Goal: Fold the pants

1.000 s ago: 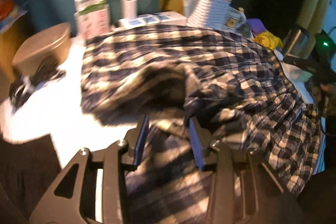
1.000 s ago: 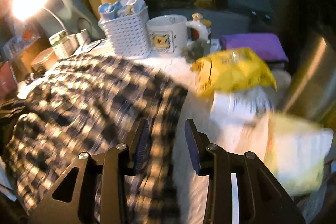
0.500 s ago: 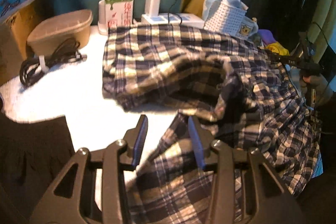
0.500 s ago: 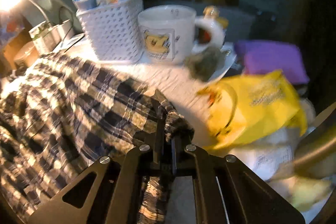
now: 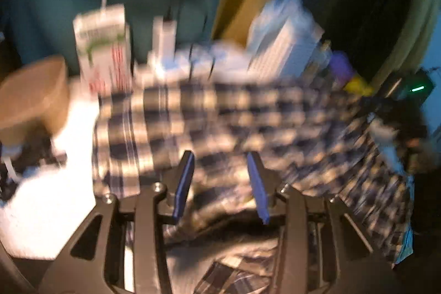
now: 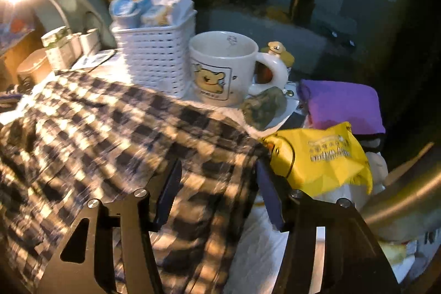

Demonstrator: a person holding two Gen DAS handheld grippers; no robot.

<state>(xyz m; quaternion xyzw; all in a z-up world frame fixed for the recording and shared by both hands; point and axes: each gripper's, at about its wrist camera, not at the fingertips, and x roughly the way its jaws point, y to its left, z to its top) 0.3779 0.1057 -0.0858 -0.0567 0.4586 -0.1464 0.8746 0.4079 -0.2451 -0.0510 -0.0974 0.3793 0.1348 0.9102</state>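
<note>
Plaid pants (image 6: 115,145) lie spread, rumpled, on the tabletop (image 5: 49,200); left gripper (image 5: 220,183) and right gripper (image 6: 217,194) both gape empty above them, likely between folds, so next comes regrasping an edge.

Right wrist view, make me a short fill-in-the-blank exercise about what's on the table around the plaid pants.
1. The mug beside the white basket has a cartoon ____ printed on it.
2. The crinkled packet next to the edge of the plaid pants is ____ in colour.
3. The right tongs are ____, with plaid fabric lying between the pads.
4. Behind the packet lies a folded ____ cloth.

Missing words: bear; yellow; open; purple
</note>
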